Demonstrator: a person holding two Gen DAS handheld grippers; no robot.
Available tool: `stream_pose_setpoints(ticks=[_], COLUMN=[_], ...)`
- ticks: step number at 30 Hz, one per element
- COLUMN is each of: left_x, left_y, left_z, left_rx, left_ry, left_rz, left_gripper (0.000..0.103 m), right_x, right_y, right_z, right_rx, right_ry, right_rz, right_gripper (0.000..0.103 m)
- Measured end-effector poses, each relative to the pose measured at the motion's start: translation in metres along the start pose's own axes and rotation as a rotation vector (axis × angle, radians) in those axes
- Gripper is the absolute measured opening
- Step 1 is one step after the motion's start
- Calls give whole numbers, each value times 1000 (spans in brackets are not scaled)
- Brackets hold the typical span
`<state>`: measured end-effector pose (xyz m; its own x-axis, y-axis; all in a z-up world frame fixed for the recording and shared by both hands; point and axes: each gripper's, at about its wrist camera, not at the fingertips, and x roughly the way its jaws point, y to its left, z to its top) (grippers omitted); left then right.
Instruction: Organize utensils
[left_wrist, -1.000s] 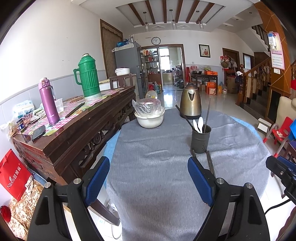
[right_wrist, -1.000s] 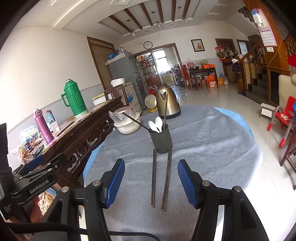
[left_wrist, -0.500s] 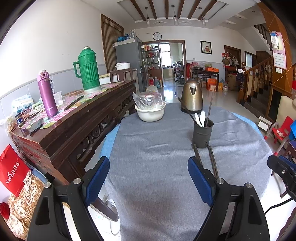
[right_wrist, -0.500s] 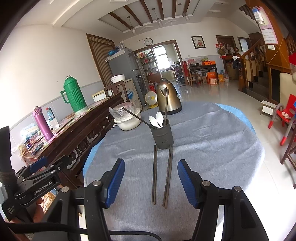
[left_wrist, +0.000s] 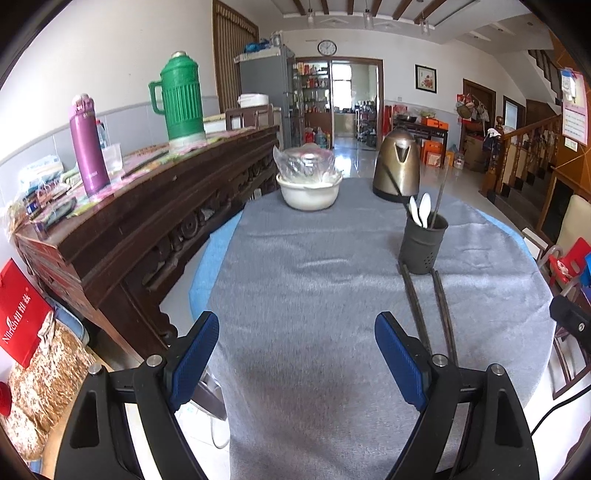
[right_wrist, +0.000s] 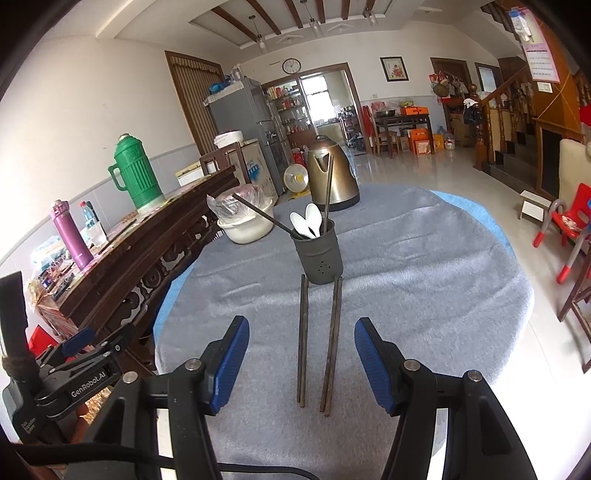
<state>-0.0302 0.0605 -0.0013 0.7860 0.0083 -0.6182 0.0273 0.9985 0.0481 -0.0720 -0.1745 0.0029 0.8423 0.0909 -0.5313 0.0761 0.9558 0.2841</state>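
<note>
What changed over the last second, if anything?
The left gripper tilted downward, so the utensil holder and chopsticks sit lower in its view. The right gripper eased slightly closer to the chopsticks. Both stay open and empty; nothing on the table moved.

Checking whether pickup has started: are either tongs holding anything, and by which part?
Nothing is held. The left tongs and right tongs are both open and empty; the two chopsticks lie loose on the grey cloth.

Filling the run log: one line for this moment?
left gripper: open, empty | right gripper: open, empty | two chopsticks: on cloth before utensil holder
</note>
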Motion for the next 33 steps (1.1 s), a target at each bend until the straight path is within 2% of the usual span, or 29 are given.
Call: stream_pose_setpoints(ticks=[5,10,14,24,33], left_x=[25,59,83,135,188], left_y=[-1,-6,-12,-34,-73], left_z=[-5,-13,-16,2,28], left_rx=[-3,1,12,34,91], left_ry=[50,131,175,237,277], left_rz=[-9,-39,-47,-92,-232], left_gripper=[87,87,87,87,87], right_x=[19,54,96,190,253], right_y=[-7,-24,-42,-71,-73], right_z=[3,3,2,15,27], right_rx=[3,45,88,133,73], right_ry=[25,89,172,297,372], right_rz=[-29,-41,-34,-21,-23], right_gripper=[64,61,39,36,36])
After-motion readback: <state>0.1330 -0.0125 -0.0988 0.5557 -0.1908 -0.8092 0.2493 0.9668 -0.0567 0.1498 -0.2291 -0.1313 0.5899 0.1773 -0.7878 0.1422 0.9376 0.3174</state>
